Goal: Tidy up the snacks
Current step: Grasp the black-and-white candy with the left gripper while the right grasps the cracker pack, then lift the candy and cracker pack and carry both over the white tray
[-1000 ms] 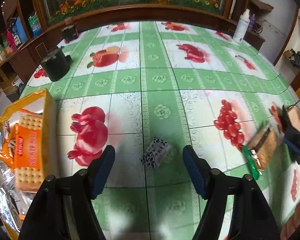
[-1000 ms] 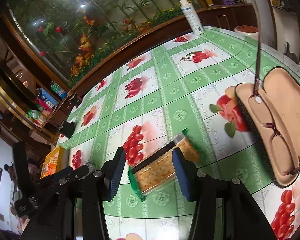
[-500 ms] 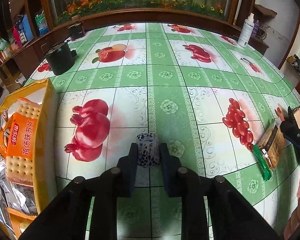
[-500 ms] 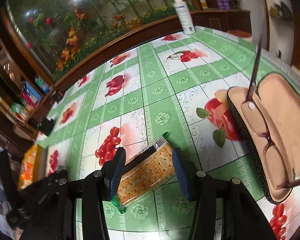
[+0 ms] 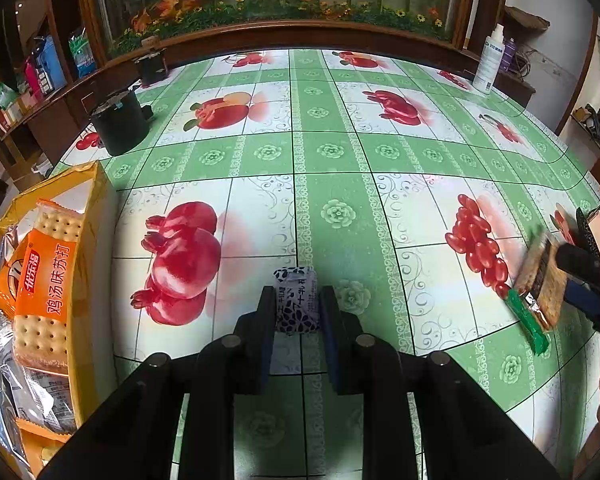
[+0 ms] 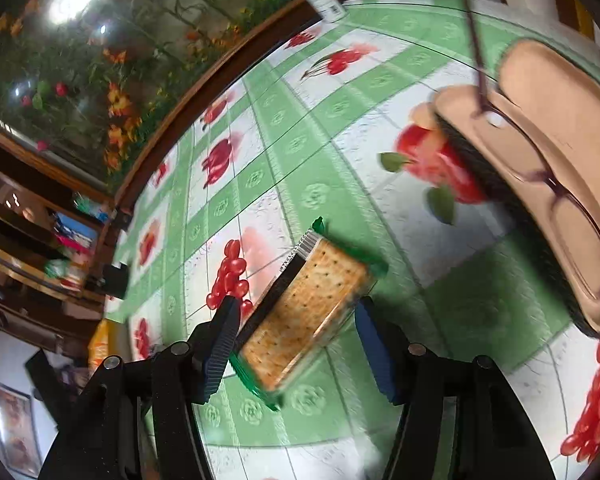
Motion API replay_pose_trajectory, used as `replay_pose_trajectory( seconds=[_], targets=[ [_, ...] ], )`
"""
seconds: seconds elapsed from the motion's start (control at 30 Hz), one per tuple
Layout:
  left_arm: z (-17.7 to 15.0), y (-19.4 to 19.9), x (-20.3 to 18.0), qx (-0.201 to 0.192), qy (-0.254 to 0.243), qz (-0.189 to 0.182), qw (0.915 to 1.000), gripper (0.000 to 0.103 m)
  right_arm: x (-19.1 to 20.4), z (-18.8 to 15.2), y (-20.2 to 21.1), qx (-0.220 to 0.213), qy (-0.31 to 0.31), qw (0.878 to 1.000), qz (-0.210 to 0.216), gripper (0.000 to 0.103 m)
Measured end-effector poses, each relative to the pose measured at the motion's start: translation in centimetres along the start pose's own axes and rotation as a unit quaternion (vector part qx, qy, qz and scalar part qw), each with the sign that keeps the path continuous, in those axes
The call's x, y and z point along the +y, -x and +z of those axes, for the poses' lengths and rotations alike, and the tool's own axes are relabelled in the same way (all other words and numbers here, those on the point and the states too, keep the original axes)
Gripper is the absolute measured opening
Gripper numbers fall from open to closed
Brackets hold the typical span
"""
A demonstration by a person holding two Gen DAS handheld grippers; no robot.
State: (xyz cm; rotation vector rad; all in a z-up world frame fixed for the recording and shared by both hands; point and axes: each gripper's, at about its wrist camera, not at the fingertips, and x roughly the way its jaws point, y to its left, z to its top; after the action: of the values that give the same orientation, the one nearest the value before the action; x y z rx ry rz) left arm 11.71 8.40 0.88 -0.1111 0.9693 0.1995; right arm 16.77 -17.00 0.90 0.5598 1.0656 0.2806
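The left gripper [image 5: 296,308] is pinched on a small black-and-white patterned candy [image 5: 295,300], both pads pressed against its sides, just right of the big red pomegranate print [image 5: 180,264] on the green-checked desk [image 5: 340,152]. Left of that same print, at the desk's edge, sits the yellow snack box [image 5: 96,240], holding an orange-labelled cracker pack [image 5: 46,280] and some silvery wrappers.

Well to the right of the pomegranate print, past a cluster of red berries, the right gripper [image 6: 296,332] straddles a green-edged cracker packet [image 6: 304,316]. Its left pad touches or nearly touches the packet's dark side, while the right pad stands a little off the other edge; that view is smeared, so I cannot tell whether the packet is truly gripped. The packet looks tilted, one end higher than the other, though the blur leaves that uncertain.

Just beyond the packet lies an open tan glasses case [image 6: 560,168] with spectacles [image 6: 556,188] resting in it. Far behind the pomegranate print, a black pot [image 5: 120,124] stands near the desk's back-left rim, and a white spray bottle [image 5: 488,60] near the back-right.
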Motion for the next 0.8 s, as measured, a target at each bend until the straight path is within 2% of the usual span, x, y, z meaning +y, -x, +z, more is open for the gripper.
replay_pose_trajectory(
  seconds=[0.1,0.13,0.2,0.47,0.5,0.53,0.6,0.67,0.8],
  targets=[
    [0.0,0.0,0.0,0.000,0.000,0.000,1.0000,0.021,3.3,0.1,-2.1,0.017,0.068,0.997,-0.032,0.066],
    [0.0,0.0,0.0,-0.001,-0.001,0.000,1.0000,0.021,5.2,0.0,-3.2,0.026,0.118,0.991,-0.052,0.066],
    [0.0,0.0,0.1,-0.002,-0.001,0.001,1.0000,0.021,6.9,-0.4,-4.1,0.028,0.162,0.984,-0.070,0.066],
    [-0.1,0.0,-0.2,-0.011,-0.007,0.012,0.9998,0.021,8.2,-2.8,-4.5,0.005,0.268,0.954,-0.132,0.069],
    [-0.1,0.0,-0.1,-0.011,-0.005,0.009,0.9999,0.021,8.1,-3.1,-4.6,-0.001,0.276,0.950,-0.147,0.068],
    [-0.1,0.0,0.0,-0.011,-0.002,0.006,0.9999,0.020,8.0,-3.4,-4.4,-0.008,0.288,0.945,-0.156,0.053],
    [-0.1,-0.1,0.1,-0.011,0.001,0.001,0.9999,0.020,8.1,-3.6,-4.1,-0.009,0.298,0.943,-0.150,0.050],
    [0.0,0.0,0.4,-0.010,0.007,-0.009,0.9999,0.020,7.8,-3.5,-3.6,-0.011,0.290,0.948,-0.132,0.050],
    [0.0,0.2,0.5,-0.011,0.013,-0.020,0.9996,0.020,8.9,-3.9,-2.2,-0.037,0.299,0.948,-0.104,0.050]
  ],
)
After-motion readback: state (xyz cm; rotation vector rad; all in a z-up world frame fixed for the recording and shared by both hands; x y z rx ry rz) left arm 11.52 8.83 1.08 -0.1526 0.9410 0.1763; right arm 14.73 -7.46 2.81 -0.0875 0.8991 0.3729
